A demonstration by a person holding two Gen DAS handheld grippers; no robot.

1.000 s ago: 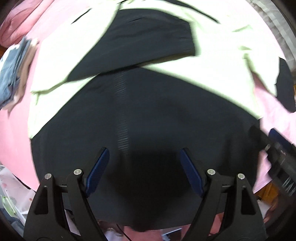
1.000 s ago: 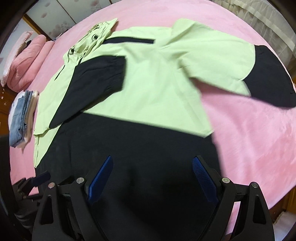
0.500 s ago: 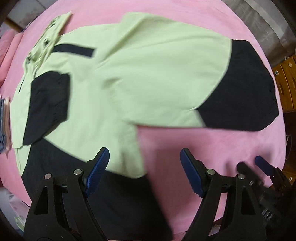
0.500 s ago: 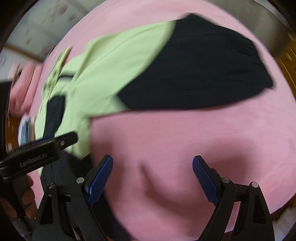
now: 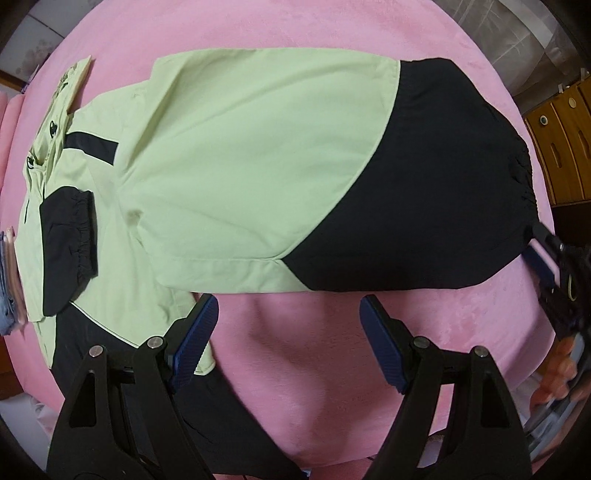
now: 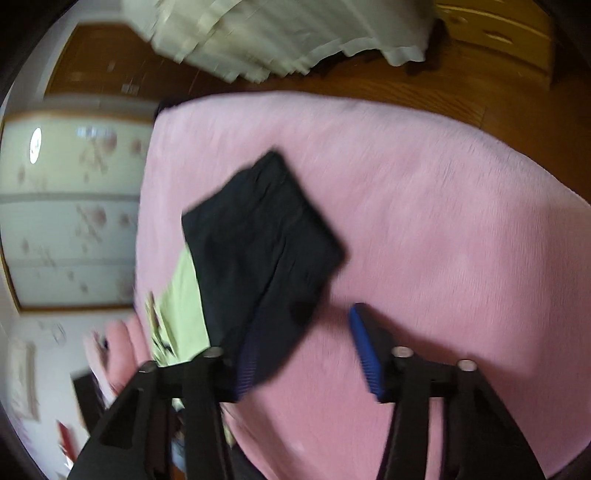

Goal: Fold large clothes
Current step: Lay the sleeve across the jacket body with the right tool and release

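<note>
A light green and black jacket [image 5: 229, 155] lies flat on the pink bed [image 5: 332, 362]. One sleeve stretches right, ending in a black cuff [image 5: 454, 206]; the other black cuff [image 5: 66, 240] lies folded over the body at left. My left gripper [image 5: 288, 343] is open and empty, just below the stretched sleeve. My right gripper [image 6: 306, 347] is open beside the black cuff [image 6: 266, 254], its left finger at the cuff's edge; it also shows in the left wrist view [image 5: 554, 266] at the cuff's right end.
Folded clothes [image 5: 9, 280] are stacked at the bed's left edge. A wooden cabinet [image 5: 561, 140] stands to the right. In the right wrist view, a wooden floor [image 6: 369, 85] and pale curtains [image 6: 277, 33] lie beyond the bed.
Both grippers swung right from the jacket's black hem to the stretched sleeve. The right gripper now sits at the black cuff, its view rotated.
</note>
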